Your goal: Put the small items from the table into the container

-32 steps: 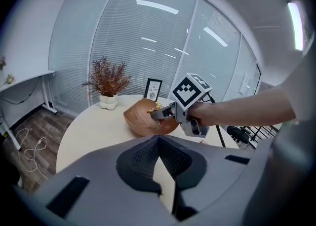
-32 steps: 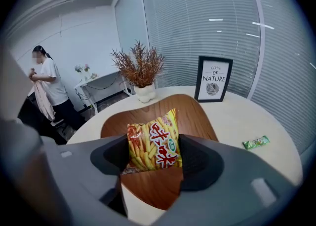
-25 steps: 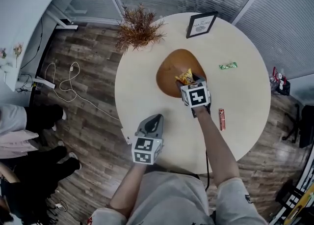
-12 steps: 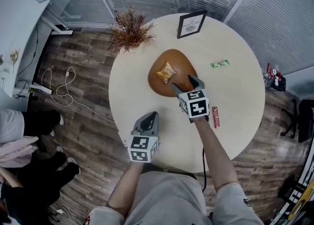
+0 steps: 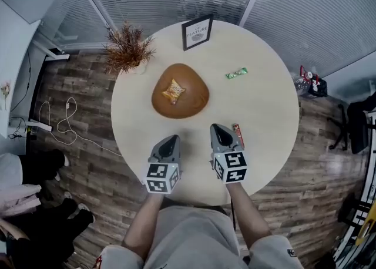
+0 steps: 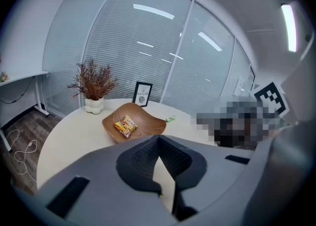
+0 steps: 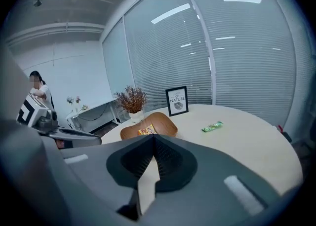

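A brown wooden bowl [image 5: 191, 100] sits mid-table with a yellow snack packet [image 5: 173, 91] lying in it. A green bar [image 5: 237, 73] lies to the bowl's right, and a red bar [image 5: 238, 135] lies just right of my right gripper [image 5: 218, 128]. That gripper is shut with nothing between its jaws, hovering near the table's front edge. My left gripper [image 5: 170, 140] is beside it, also shut and empty. In the right gripper view the bowl [image 7: 160, 124], packet [image 7: 145, 131] and green bar [image 7: 212, 127] lie ahead. The left gripper view shows the bowl [image 6: 143, 121] and packet [image 6: 125, 126].
A framed "nature" sign [image 5: 197, 32] stands at the table's far edge. A dried plant in a white pot [image 5: 126, 47] stands at the far left. The round table [image 5: 264, 109] is ringed by wood floor, with cables at the left and blinds behind.
My right gripper let the yellow packet go into the bowl, drew back toward the table's near edge and shut. The left gripper shifted a little.
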A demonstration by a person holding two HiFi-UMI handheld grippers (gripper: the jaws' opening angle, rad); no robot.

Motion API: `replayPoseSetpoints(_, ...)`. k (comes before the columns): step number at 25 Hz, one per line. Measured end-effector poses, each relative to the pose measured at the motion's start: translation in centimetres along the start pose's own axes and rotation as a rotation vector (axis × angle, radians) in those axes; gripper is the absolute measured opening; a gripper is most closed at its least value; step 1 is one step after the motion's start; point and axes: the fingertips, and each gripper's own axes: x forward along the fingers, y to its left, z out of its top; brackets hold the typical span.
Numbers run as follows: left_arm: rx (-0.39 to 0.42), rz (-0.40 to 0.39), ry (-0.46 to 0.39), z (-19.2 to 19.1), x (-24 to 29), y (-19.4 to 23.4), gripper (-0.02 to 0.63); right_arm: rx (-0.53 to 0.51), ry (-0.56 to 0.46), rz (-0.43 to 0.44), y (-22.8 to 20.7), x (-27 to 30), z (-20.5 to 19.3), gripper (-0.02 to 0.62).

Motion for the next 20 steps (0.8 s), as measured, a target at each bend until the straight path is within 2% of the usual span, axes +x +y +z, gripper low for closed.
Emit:
replayPoseSetpoints(8,0.085,-0.051,0.052,-1.3,1.7,-3.8,0.005,0.116,0.046,-0.022,-1.4,-4.5,-5.1,0.002)
replayPoseSetpoints(14,0.096,-0.089,0.069,-1.9,2.4,-5.7,0.005,0.1,0.043,-0.047,-1.8,-5.9,-5.9,0.002)
replayPoseSetpoints(20,0.128,-0.11,0.095,-2.5,3.0,-6.9,0.005,0.054,0.074,-0.105,-4.7,-6.7,-7.1,0.002)
